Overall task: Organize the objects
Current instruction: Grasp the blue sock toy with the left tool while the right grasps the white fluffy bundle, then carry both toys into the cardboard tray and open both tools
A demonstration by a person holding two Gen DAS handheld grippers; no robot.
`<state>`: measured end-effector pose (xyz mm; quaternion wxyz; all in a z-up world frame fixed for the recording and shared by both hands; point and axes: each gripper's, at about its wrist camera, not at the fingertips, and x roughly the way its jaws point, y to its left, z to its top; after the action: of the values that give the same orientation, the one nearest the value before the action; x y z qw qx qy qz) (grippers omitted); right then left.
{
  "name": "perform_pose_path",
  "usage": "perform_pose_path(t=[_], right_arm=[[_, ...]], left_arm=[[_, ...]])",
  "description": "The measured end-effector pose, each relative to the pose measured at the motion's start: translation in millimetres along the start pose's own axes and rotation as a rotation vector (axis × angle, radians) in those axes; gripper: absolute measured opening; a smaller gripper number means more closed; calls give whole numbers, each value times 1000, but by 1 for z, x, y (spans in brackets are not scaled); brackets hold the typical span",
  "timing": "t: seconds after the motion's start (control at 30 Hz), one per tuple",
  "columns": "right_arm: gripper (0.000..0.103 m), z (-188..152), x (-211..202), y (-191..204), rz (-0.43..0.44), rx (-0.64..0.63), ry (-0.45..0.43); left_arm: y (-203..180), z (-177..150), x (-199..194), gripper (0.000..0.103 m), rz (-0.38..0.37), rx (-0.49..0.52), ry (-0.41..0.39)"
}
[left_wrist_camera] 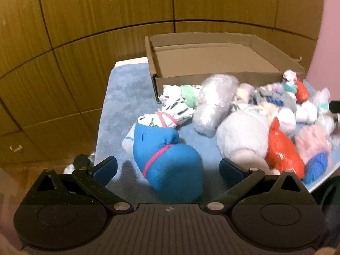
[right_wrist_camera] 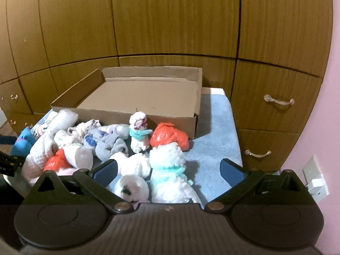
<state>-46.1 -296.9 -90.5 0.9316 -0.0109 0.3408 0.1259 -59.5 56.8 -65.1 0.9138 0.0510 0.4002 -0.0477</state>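
I see a shallow brown cardboard box [right_wrist_camera: 136,93] standing empty at the far edge of a blue fleece-covered table [right_wrist_camera: 216,127], so I judge the sorting has barely begun: nothing is in the box yet. A heap of small bundles lies on the cloth just in front of the box's near wall, all left to move.

My left gripper [left_wrist_camera: 167,169] hangs low at the table's near left edge, fingers spread wide and gripping nothing. Between them, nearest the camera, lies a blue rolled sock bundle tied with a pink band [left_wrist_camera: 167,159].

My right gripper [right_wrist_camera: 169,170] hovers over the near right part of the heap, also wide open and empty. A fluffy white bundle tied with a teal band [right_wrist_camera: 170,170] sits between its fingers, with a crumpled orange plastic bag [right_wrist_camera: 170,137] just beyond, close to the box's near right corner.

Wooden cupboard doors [right_wrist_camera: 170,21] fill the background.
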Motion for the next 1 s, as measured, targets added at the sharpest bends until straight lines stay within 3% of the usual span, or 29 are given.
perform_pose_path(t=[0.1, 0.2, 0.4, 0.6, 0.63, 0.67, 0.73, 1.0], right_arm=[[94, -2, 4, -5, 2, 12, 21], [89, -3, 0, -15, 29, 48, 10], [66, -8, 11, -26, 36, 43, 75], [59, -14, 27, -24, 113, 37, 134], [52, -13, 27, -23, 117, 32, 135], [33, -12, 26, -23, 131, 32, 138], [33, -8, 24, -22, 167, 45, 140], [33, 2, 6, -32, 161, 71, 85]], left_arm=[[5, 0, 6, 100, -2, -32, 8], [7, 0, 9, 92, -7, -40, 21], [8, 2, 10, 80, -21, -40, -3], [8, 0, 8, 67, -41, -30, -34], [8, 0, 8, 65, -43, -31, -37], [8, 0, 8, 64, -44, -35, -40], [10, 1, 7, 63, -50, -47, -42], [16, 1, -3, 62, -48, -54, -54]])
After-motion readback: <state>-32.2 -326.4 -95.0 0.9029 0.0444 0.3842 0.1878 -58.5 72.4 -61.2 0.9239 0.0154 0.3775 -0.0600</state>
